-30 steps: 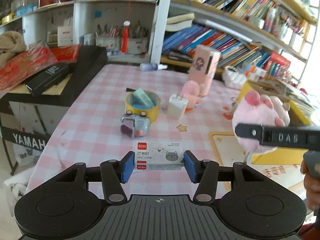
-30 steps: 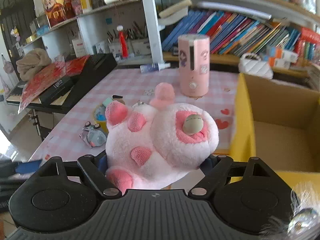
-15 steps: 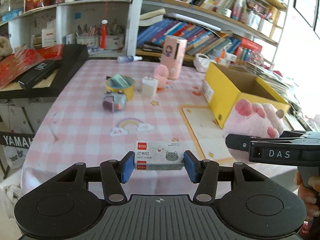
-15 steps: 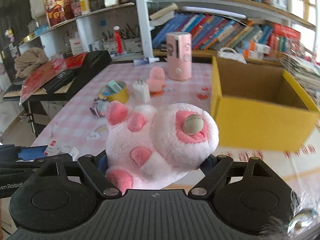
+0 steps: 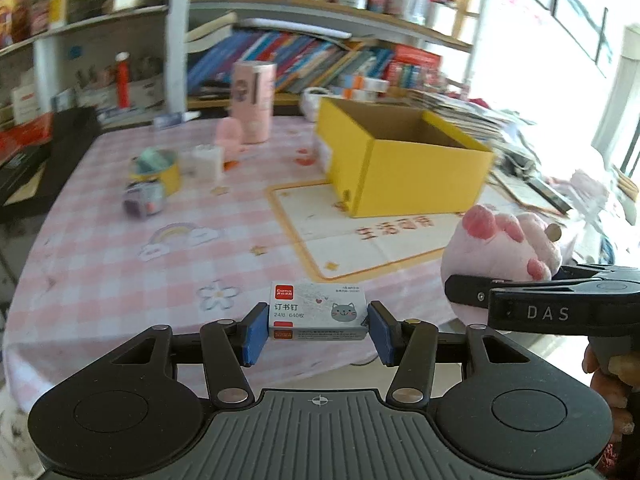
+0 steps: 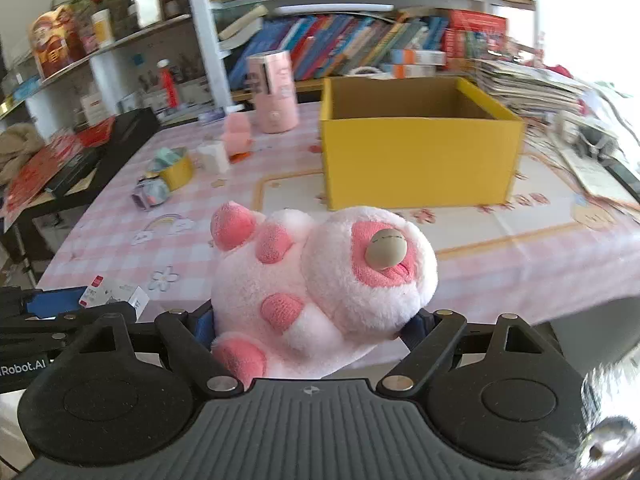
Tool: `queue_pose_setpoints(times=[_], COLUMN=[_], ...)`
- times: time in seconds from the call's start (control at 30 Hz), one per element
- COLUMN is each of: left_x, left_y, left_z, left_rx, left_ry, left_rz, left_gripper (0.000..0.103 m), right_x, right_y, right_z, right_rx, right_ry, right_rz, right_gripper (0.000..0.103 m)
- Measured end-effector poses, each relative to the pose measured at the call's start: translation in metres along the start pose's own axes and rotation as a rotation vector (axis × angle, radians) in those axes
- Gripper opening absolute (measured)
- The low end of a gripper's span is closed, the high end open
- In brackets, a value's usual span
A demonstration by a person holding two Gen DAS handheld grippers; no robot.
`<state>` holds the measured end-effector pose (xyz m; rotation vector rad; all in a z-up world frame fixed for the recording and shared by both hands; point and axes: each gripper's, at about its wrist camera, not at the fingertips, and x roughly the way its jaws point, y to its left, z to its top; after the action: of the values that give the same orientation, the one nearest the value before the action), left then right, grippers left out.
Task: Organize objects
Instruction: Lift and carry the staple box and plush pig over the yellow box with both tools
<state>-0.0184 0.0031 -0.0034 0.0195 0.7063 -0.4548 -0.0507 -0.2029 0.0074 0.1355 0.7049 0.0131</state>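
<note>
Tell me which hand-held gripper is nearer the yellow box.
Right. The right hand-held gripper, shut on the plush toy, sits in front of the yellow box; the left hand-held gripper, holding the staple box, is farther left.

1. I am holding the left tool (image 5: 318,330) angled downward, its blue pads (image 5: 256,332) pressing on both ends of a small box.
2. I am holding the right tool (image 6: 312,326) angled downward too, just to the left tool's right, clamped on a plush toy.
3. My hand (image 5: 608,376) is gripping the right tool's handle.

Both loads (image 5: 318,316) (image 6: 320,280) now nearer yellow box (image 6: 416,160).
</note>
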Motion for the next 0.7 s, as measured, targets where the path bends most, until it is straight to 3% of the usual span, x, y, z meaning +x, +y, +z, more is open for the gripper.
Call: queue_pose_setpoints(times=[0.33, 0.7], left_x=[0.008, 0.024], left_y=[-0.038, -0.055], left_z=[0.013, 0.024], left_rx=[0.107, 0.134], left_ry=[-0.034, -0.025], left_rz=[-0.113, -0.138], left_gripper=[0.051, 0.051], right_x=[-0.032, -0.03], right_y=[-0.032, -0.054], right_z=[-0.008, -0.003], right_rx=[0.063, 0.094], right_ry=[-0.043, -0.029], right_rz=[-0.112, -0.14], right_gripper=[0.083, 0.083])
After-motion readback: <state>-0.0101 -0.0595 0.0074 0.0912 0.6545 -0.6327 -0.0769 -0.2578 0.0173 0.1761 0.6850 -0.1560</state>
